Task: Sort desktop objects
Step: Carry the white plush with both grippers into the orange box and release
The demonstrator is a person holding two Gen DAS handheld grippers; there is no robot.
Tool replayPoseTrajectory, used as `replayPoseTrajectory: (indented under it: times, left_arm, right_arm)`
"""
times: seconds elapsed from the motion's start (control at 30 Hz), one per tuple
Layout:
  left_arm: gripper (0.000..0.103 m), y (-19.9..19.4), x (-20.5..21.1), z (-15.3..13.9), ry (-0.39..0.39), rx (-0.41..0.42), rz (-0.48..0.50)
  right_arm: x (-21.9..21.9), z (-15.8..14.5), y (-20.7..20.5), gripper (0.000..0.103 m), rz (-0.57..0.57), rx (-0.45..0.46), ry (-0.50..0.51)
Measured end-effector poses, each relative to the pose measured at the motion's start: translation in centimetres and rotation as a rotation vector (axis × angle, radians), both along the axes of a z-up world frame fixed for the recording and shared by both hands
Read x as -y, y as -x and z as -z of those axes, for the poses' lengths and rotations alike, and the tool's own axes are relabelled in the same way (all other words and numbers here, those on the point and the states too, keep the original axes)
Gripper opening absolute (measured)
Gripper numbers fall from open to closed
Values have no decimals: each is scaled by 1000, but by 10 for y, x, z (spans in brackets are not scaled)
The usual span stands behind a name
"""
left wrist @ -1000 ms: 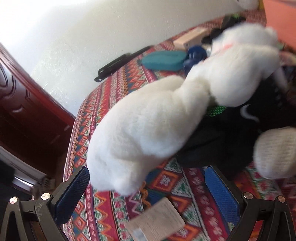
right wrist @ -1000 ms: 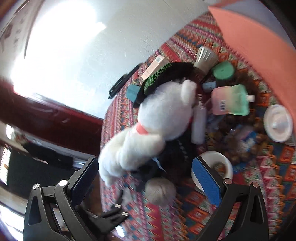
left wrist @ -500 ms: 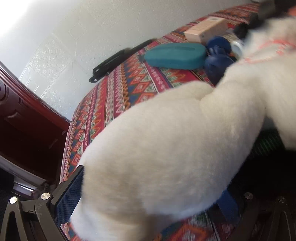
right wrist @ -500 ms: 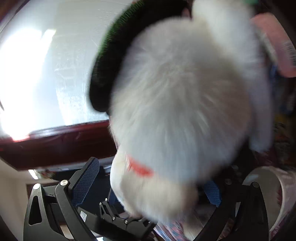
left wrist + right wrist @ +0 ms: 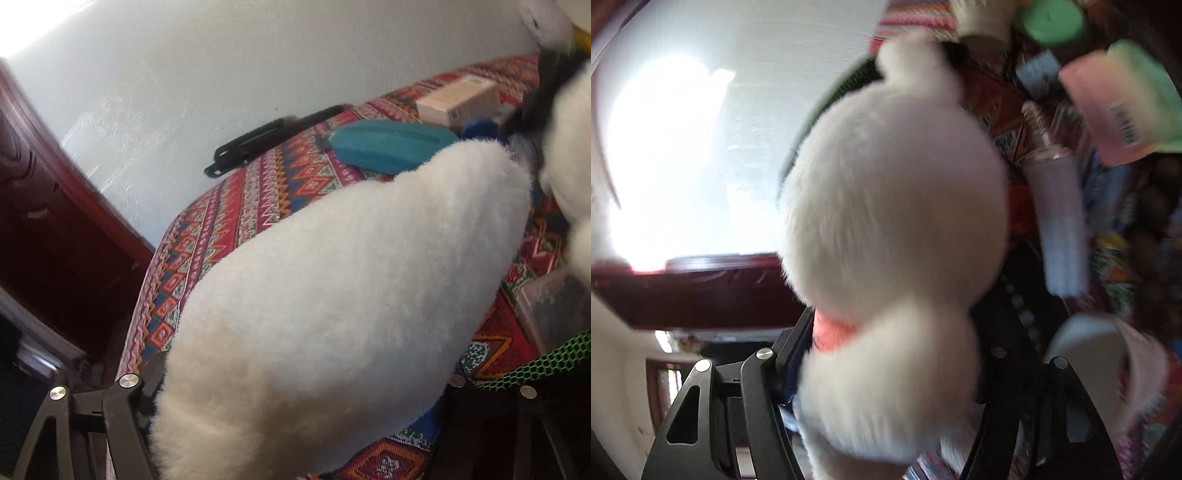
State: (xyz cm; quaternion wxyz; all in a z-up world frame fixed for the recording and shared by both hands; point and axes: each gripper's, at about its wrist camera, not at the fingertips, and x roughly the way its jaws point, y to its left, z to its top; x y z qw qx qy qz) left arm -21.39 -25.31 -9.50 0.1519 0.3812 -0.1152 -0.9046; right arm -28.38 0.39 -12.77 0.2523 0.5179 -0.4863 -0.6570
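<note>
A white plush toy (image 5: 332,302) fills the left wrist view; one of its limbs lies between the fingers of my left gripper (image 5: 299,402), which press against its fur. In the right wrist view the same plush toy (image 5: 894,206), with an orange collar (image 5: 831,332), fills the middle, and my right gripper (image 5: 886,373) is closed around its body below the collar. The pads of both grippers are mostly hidden by fur. The toy appears lifted off the patterned tablecloth (image 5: 236,214).
On the cloth lie a teal case (image 5: 388,146), a black clip-like tool (image 5: 273,138), a beige box (image 5: 458,99), a black and green mesh item (image 5: 535,360). The right wrist view shows a pink-green pouch (image 5: 1123,103), a spray bottle (image 5: 1056,206), a green lid (image 5: 1049,18), a white bowl (image 5: 1089,343).
Both grippers moved in from a distance onto the plush toy and closed on it. The toy now fills both views and has risen off the black item it lay on.
</note>
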Motion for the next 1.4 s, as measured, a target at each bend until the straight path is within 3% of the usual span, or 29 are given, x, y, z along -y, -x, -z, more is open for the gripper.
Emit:
replayPoseTrajectory:
  times: [0.23, 0.43, 0.7, 0.83, 0.97, 1.17, 1.3, 1.4]
  left_arm:
    - [79, -44, 16, -41, -211, -108, -35]
    - [79, -108, -5, -77, -337, -184, 5]
    - [79, -159, -53, -105, -431, -162, 79]
    - [79, -165, -93, -119, -465, -155, 155]
    - [79, -155, -152, -134, -534, -133, 275]
    - [79, -105, -243, -162, -660, -103, 409]
    - [79, -48, -302, -169, -801, -40, 465]
    - [79, -4, -345, -158, -937, 40, 481]
  right_arm:
    - [-17, -53, -47, 68, -60, -113, -25]
    - [-40, -104, -90, 68, -104, -178, -12]
    - [-83, -104, -152, 68, -115, -197, 7]
    - [-139, -108, -193, 68, -62, -205, -20]
    - [-200, -117, -208, 68, 36, -248, -55]
    - [-296, -171, -233, 68, 180, -397, -196]
    - [-354, -205, -226, 68, 233, -500, -324]
    - [-396, -207, -199, 68, 282, -515, -375]
